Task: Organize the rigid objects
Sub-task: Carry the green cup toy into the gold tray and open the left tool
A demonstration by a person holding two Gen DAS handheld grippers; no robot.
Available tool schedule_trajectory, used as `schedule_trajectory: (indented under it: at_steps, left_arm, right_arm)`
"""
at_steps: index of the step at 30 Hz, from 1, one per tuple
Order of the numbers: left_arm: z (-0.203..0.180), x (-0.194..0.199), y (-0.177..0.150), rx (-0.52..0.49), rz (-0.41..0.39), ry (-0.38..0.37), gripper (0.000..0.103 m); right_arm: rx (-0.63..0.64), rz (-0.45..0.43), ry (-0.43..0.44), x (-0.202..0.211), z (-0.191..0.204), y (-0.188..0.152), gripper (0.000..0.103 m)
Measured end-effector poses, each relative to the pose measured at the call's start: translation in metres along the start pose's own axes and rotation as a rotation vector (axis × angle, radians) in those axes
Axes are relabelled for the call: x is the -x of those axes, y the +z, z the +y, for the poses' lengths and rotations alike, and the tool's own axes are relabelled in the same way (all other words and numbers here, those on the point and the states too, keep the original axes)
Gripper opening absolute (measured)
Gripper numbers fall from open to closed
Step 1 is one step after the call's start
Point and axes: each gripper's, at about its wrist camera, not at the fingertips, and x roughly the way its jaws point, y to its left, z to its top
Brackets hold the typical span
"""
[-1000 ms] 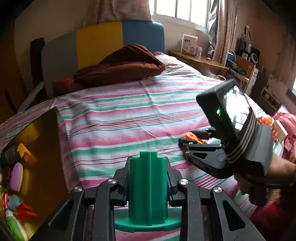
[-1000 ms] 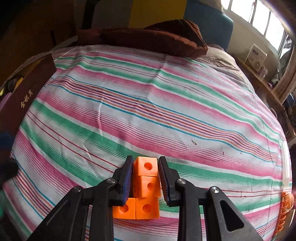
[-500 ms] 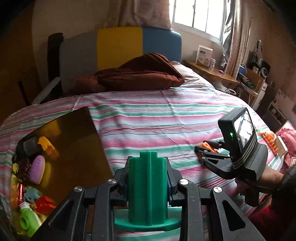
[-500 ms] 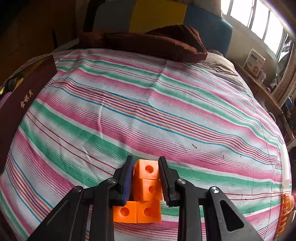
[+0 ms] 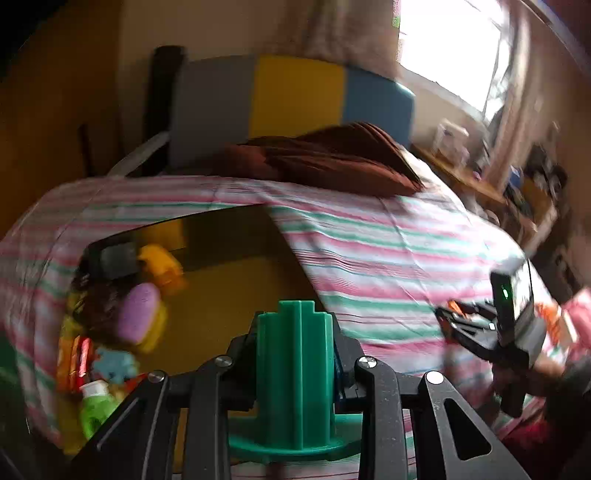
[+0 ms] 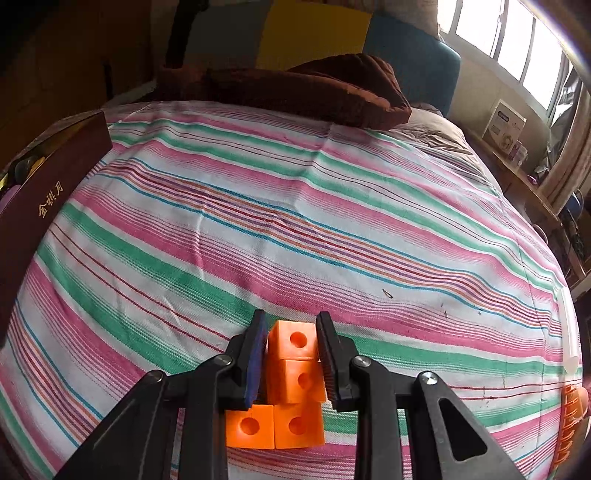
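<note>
- Green ribbed piece (image 5: 295,373): clamped between the left gripper (image 5: 295,354) fingers, above the open box (image 5: 236,280) of toys.
- Orange cube block (image 6: 293,373): clamped between the right gripper (image 6: 291,354) fingers, over the striped bedsheet (image 6: 295,221).

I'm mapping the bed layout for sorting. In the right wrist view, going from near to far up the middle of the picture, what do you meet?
Orange plastic block cluster held between the right gripper fingers → pink, green and white striped bedsheet → folded dark brown blanket → yellow and blue padded headboard.
</note>
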Motion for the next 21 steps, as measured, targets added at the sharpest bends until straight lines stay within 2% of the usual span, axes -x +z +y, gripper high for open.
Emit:
schedule_trajectory:
  at_steps: [6, 10, 12, 18, 21]
  left_arm:
    - [0.088, 0.020, -0.008, 0.178, -0.006, 0.108, 0.030]
    - [0.118, 0.014, -0.013, 0.262, 0.040, 0.102, 0.030]
    - [0.121, 0.007, -0.011, 0.279, 0.060, 0.078, 0.030]
    - [0.103, -0.036, 0.008, 0.248, 0.153, -0.013, 0.030]
    - [0.093, -0.056, 0.022, 0.215, 0.185, -0.029, 0.030]
  right_arm:
    - [0.018, -0.002, -0.011, 0.000, 0.002, 0.000, 0.027]
    - [0.033, -0.003, -0.019, 0.000, 0.005, 0.000, 0.026]
    - [0.037, -0.003, -0.022, 0.000, 0.006, 0.000, 0.026]
    - [0.036, -0.001, -0.023, 0.000, 0.006, 0.000, 0.026]
    - [0.038, -0.001, -0.024, 0.000, 0.005, 0.000, 0.026]
